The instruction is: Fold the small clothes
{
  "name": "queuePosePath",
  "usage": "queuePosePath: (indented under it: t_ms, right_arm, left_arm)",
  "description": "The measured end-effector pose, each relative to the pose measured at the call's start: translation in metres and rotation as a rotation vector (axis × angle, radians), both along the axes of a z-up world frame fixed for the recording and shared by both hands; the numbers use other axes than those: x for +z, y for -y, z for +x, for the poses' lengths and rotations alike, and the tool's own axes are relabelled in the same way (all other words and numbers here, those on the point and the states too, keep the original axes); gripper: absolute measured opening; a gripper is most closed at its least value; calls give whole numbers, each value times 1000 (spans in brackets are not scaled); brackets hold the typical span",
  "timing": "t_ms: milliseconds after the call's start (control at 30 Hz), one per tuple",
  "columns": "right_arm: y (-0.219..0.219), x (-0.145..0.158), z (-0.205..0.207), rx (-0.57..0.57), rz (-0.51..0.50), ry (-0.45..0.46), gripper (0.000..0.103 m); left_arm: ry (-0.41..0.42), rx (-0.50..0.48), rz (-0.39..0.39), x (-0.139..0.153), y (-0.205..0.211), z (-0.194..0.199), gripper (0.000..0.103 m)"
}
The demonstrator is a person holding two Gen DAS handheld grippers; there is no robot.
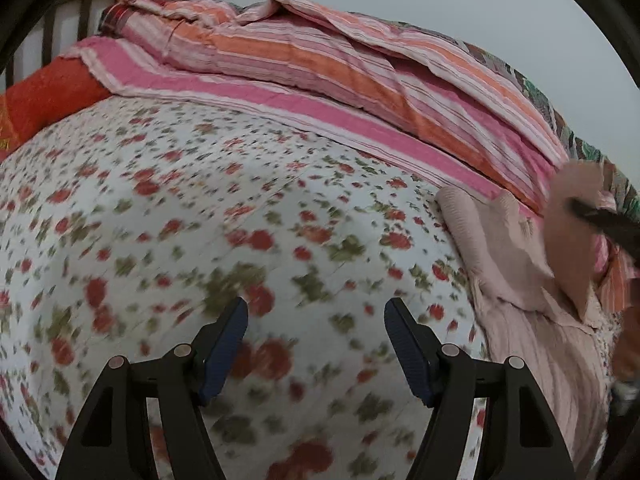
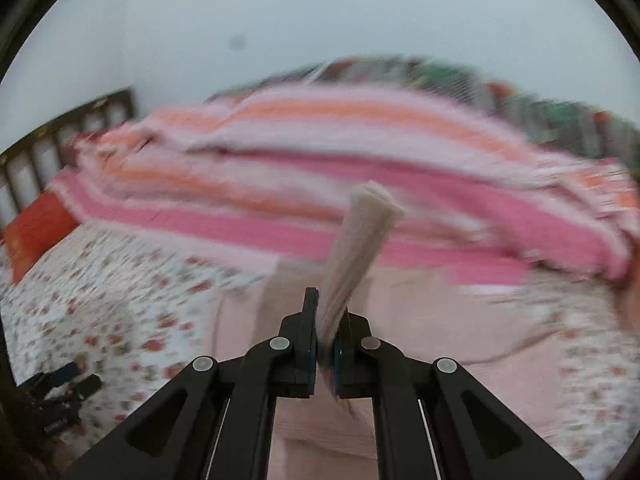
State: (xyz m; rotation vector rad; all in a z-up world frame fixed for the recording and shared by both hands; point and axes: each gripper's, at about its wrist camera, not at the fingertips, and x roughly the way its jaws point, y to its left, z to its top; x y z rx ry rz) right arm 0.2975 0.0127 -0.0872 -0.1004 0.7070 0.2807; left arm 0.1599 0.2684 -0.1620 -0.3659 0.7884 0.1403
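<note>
A pale pink ribbed garment (image 1: 532,320) lies on the floral bedspread at the right of the left wrist view; part of it is lifted. My left gripper (image 1: 316,344) is open and empty above the bedspread, left of the garment. My right gripper (image 2: 326,336) is shut on a bunched strip of the pink garment (image 2: 356,240), which sticks up between the jaws; the rest of the garment (image 2: 420,332) spreads on the bed below. The right gripper's dark finger (image 1: 600,220) shows at the far right in the left wrist view, against the lifted cloth.
The floral bedspread (image 1: 200,220) covers the bed. A pink and orange striped quilt (image 1: 320,68) is piled along the far side by the wall. A red pillow (image 1: 48,96) and dark wooden headboard (image 1: 80,4) are at the left. The left gripper (image 2: 60,392) shows low left in the right wrist view.
</note>
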Motion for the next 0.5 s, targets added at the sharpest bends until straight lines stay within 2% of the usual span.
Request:
queuePosePath:
  t_ms: [167, 200, 233, 333, 433, 500]
  right_arm:
    - [-45, -64, 15, 111, -36, -182, 13]
    - [-48, -73, 17, 136, -24, -223, 23]
    - [-49, -76, 19, 152, -17, -247, 39]
    - [-40, -67, 8, 182, 30, -246, 53]
    - [-11, -45, -12, 214, 97, -217, 67]
    - [18, -32, -25, 201, 99, -164, 69]
  left_arm:
    - [5, -19, 9, 0, 2, -7, 70]
    - [5, -25, 14, 0, 4, -6, 70]
    - [5, -32, 12, 0, 6, -5, 70]
    - [9, -67, -17, 1, 14, -3, 70]
    - [13, -98, -36, 1, 25, -2, 70]
    - [11, -124, -62, 0, 32, 1, 70]
